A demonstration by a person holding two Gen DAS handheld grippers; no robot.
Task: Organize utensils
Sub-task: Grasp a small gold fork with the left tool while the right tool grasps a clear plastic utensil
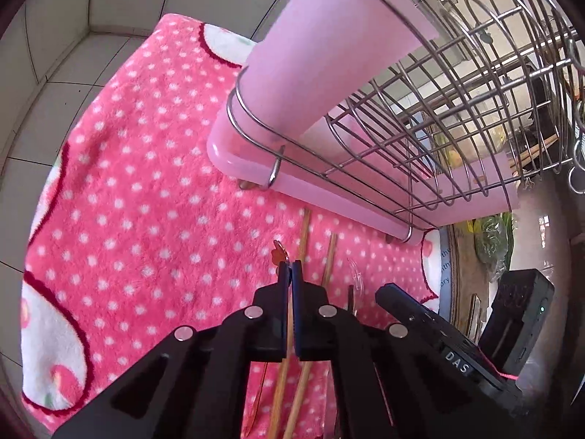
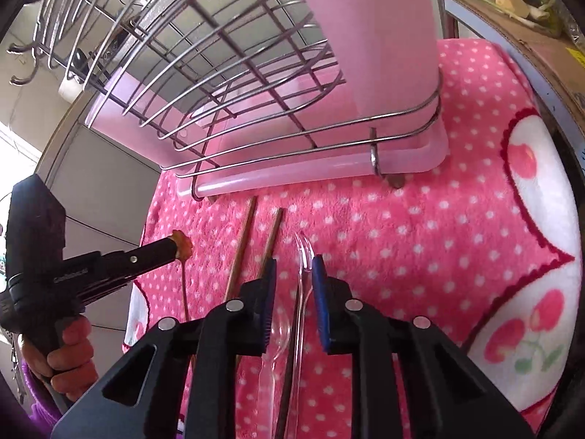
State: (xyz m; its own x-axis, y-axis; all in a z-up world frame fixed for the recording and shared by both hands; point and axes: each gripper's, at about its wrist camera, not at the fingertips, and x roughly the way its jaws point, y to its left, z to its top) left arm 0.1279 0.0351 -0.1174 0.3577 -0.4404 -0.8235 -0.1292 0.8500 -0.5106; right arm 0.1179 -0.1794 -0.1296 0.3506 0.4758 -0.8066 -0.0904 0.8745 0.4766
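Note:
On the pink dotted towel [image 1: 146, 183] lie two wooden chopsticks [image 1: 303, 234] [image 2: 243, 248] side by side, in front of the wire dish rack [image 1: 384, 153]. My left gripper [image 1: 290, 269] is shut on the flower-shaped head of a thin orange utensil [image 1: 278, 250] [image 2: 184, 248]; its stem trails back over the towel. My right gripper [image 2: 294, 274] hangs over a clear plastic fork [image 2: 303, 256], which lies in the gap between the jaws; the pads do not press it. A clear spoon [image 2: 279, 329] lies beside it under the left finger.
The rack [image 2: 219, 55] stands on a pink drip tray [image 2: 329, 172] with a tall pink cup holder at its corner. A cardboard box with vegetables [image 2: 530, 36] borders the towel on one side, and tiled wall [image 1: 55, 36] on the other. A hand [image 2: 69, 351] holds the left gripper.

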